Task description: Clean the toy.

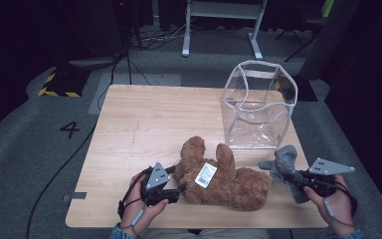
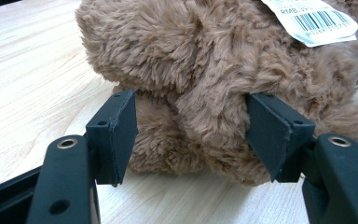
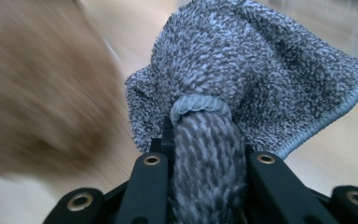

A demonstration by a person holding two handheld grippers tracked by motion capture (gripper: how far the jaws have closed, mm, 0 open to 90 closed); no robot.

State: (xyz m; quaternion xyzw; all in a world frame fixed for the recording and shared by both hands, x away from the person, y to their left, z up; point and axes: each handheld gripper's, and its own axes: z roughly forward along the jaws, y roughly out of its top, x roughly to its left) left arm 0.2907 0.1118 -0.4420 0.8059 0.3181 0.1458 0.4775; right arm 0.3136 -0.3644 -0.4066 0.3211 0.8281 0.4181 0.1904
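Work in hand: two soft things lie near the person at the near edge of the table (image 1: 144, 114), and a clear bag (image 1: 258, 107) stands open at the far right; by my reading both are meant to go into it.

Grey cloth: the cloth (image 1: 286, 167) is at the near right of the table, just in front of the bag's near wall. In the right gripper view a bunched fold of it (image 3: 205, 154) is pinched between the two black jaws, with the rest fanning out above.

Right gripper: the right gripper (image 1: 298, 178) is clamped narrow on the cloth. Whether the cloth is off the wood or touching it I cannot tell.

Teddy bear: the brown bear (image 1: 224, 177) lies on its side at the near middle, with a white barcode tag (image 1: 206, 174) showing on top.

Left gripper: the left gripper (image 1: 176, 189) is at the bear's left end. In the left gripper view the jaws stand wide to either side of a plush limb (image 2: 205, 126); the right pad (image 2: 268, 135) looks sunk in the fur, and the left pad (image 2: 119, 130) is clear of it, so no grip yet.

Done so far: the cloth is grasped. The bag is upright, mouth open, nothing inside.

Left to do: carry the cloth over the rim and let go; close on the bear, lift it, and fit it in. I judge the work to be at an early stage.
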